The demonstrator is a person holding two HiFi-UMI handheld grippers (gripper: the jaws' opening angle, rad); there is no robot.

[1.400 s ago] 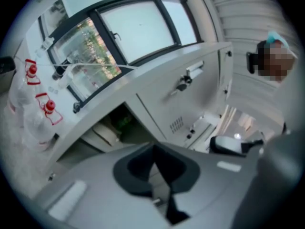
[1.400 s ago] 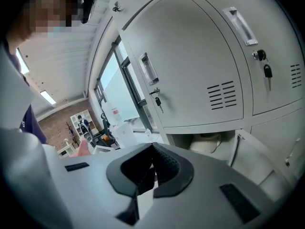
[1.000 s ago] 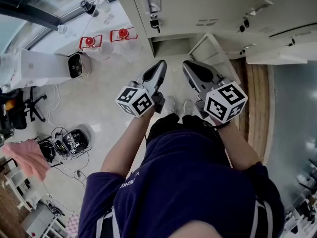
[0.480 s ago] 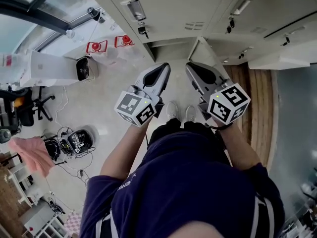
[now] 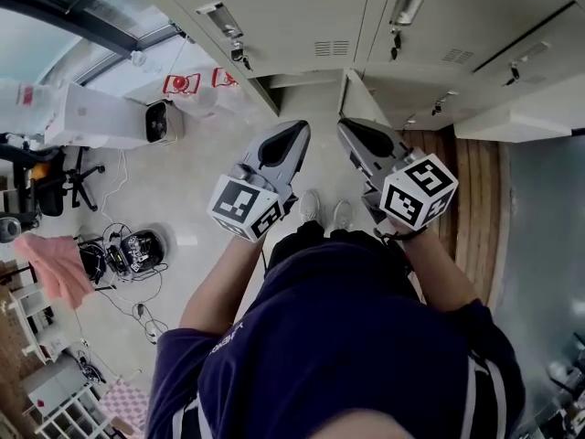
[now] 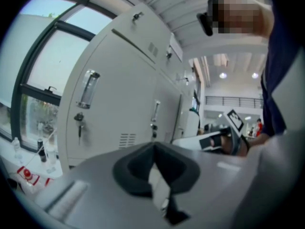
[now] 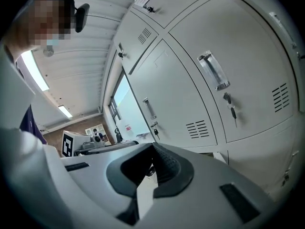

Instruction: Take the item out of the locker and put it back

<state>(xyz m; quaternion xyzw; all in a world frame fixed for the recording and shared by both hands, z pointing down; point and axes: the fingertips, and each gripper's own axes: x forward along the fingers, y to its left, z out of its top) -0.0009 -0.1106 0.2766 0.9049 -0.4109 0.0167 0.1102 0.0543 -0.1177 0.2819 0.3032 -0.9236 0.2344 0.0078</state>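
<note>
Locker bank (image 5: 302,16): at 12 o'clock in the head view, with pale grey doors, upright handles and vent slots. One low compartment, directly ahead of the gripper tips, has its door (image 5: 363,94) swung outward. The item cannot be identified in any view. A key (image 5: 236,55) hangs in the lock of the door at 11 o'clock.

Left gripper (image 5: 297,128): jaws fully closed, pads meeting, nothing between them. Right gripper (image 5: 345,126): jaws closed tip to tip, likewise empty. Both tongs point toward the lockers, side by side but apart. Neither touches a door.

The person's shoes (image 5: 324,210) show on the pale floor between the two grippers. A white box (image 5: 91,117) lies at 10 o'clock and red-capped items (image 5: 196,82) at 11 o'clock. A pink cloth (image 5: 55,268) and a tangle of cables (image 5: 128,250) lie at 9 o'clock. A wooden floor strip (image 5: 462,190) runs at 3 o'clock.
</note>
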